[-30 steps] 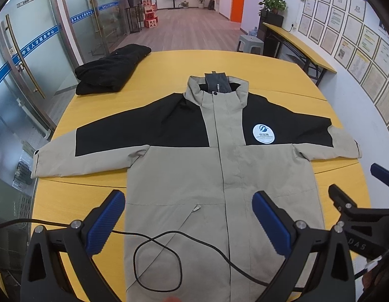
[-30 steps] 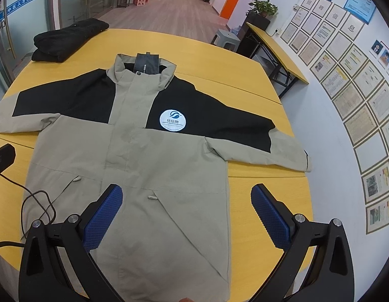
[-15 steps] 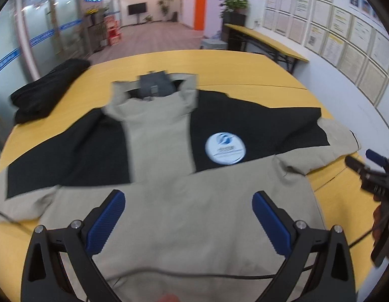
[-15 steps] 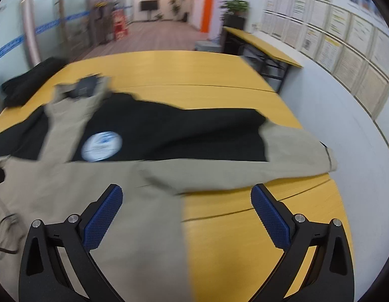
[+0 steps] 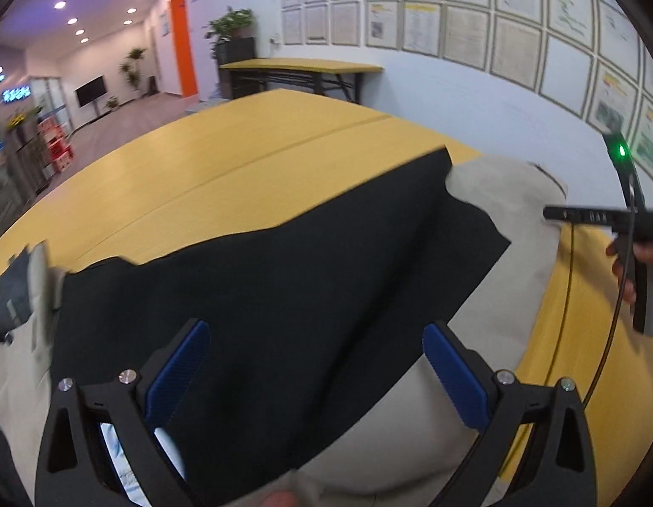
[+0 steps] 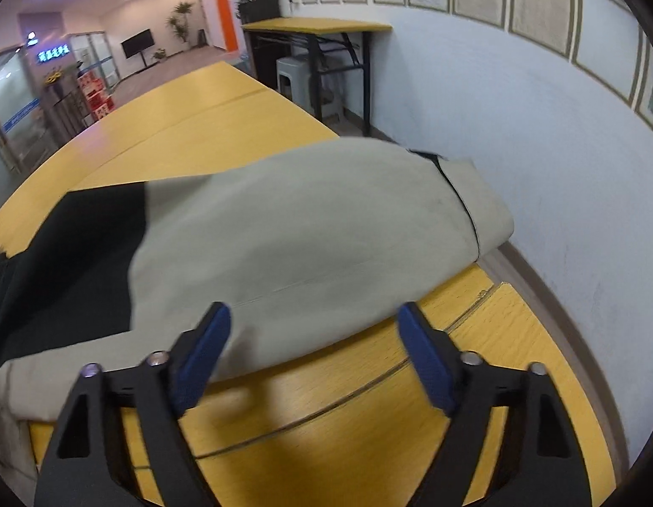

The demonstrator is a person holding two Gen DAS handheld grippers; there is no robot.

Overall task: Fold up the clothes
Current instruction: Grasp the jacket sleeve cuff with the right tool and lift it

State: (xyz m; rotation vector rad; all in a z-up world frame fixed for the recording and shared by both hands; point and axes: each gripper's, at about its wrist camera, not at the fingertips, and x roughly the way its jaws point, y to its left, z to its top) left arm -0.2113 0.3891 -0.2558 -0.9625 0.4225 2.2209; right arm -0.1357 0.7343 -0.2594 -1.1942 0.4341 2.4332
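A beige and black jacket [image 5: 284,279] lies spread on the yellow table [image 5: 241,160]. My left gripper [image 5: 318,376] is open, low over the black shoulder panel near the right sleeve. My right gripper [image 6: 313,359] is open just above the beige right sleeve [image 6: 326,228], near its lower edge; the cuff [image 6: 474,207] lies at the table's right edge. The right gripper also shows in the left wrist view [image 5: 613,219], beside the cuff end of the sleeve.
The table's right edge [image 6: 537,338] runs close to a white wall [image 6: 537,135] hung with framed papers. A second yellow table [image 6: 318,25] and a grey stool [image 6: 296,80] stand behind. A black cable [image 5: 605,338] hangs by the right gripper.
Both grippers have swung right and dropped closer to the jacket, from its lower body toward the right shoulder and sleeve. Both stay open.
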